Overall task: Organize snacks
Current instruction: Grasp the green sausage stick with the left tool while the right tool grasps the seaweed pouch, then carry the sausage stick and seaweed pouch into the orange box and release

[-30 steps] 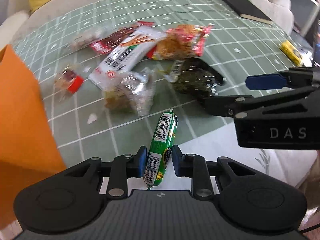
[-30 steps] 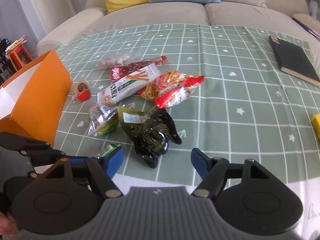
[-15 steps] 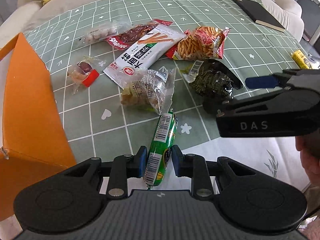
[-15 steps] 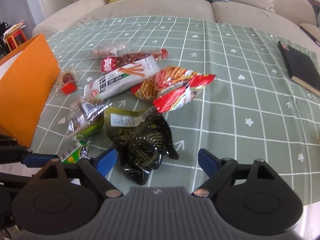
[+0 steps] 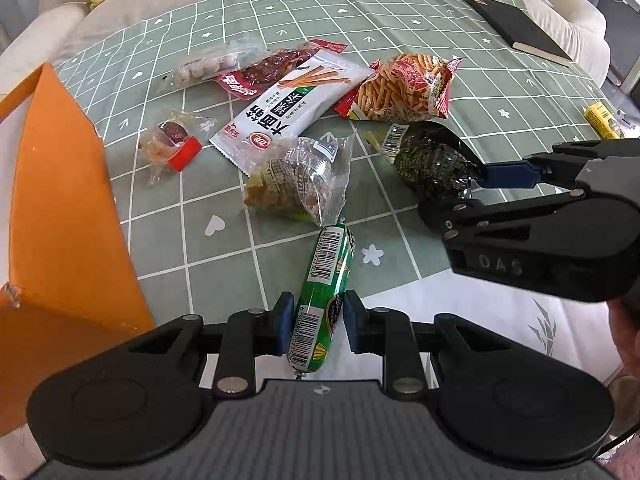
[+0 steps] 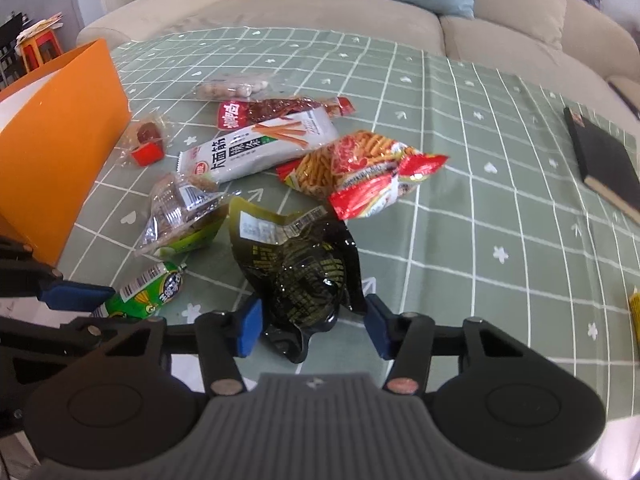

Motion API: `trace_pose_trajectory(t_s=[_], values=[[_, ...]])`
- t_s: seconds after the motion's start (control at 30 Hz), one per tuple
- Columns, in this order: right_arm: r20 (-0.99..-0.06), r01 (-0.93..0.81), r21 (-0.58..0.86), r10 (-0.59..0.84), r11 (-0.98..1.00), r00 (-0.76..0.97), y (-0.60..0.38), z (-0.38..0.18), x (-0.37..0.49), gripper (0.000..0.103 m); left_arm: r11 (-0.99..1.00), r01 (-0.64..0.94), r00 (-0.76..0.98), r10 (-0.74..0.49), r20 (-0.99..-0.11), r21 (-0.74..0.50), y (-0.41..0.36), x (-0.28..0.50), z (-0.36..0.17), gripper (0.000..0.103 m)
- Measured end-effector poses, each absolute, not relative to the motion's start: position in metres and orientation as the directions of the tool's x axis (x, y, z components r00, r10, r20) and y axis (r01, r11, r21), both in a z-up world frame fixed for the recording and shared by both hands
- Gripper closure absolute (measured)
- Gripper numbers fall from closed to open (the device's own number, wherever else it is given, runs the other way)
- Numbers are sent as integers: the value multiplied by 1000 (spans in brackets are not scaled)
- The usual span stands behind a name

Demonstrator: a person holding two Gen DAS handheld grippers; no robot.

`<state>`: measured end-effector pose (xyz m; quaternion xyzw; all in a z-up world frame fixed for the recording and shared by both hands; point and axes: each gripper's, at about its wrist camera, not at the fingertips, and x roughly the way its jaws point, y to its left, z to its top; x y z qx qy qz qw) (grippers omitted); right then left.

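left gripper (image 5: 314, 322): clamped on green sausage stick (image 5: 324, 292), over near table edge | right gripper (image 6: 312, 330): jaws closing around dark green pouch (image 6: 304, 276) on tablecloth (image 6: 480, 208), left pad touching, right pad apart

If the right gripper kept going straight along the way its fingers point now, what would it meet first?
The dark green snack pouch. It already lies between the fingers of the right gripper, whose jaws are closing around it, so going on would likely press into the pouch and the tablecloth under it; exact depth is unclear.
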<state>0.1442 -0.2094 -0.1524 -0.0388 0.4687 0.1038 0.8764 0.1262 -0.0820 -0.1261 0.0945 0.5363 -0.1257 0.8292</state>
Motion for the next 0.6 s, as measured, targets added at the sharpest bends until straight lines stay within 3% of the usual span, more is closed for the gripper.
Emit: trace_pose_trajectory(t_s=[0.6], values=[[-866,-160,133,193,978,461,-220,-129,112,54,961,272,458,-180,-870,-56,-69,103,-93,77]])
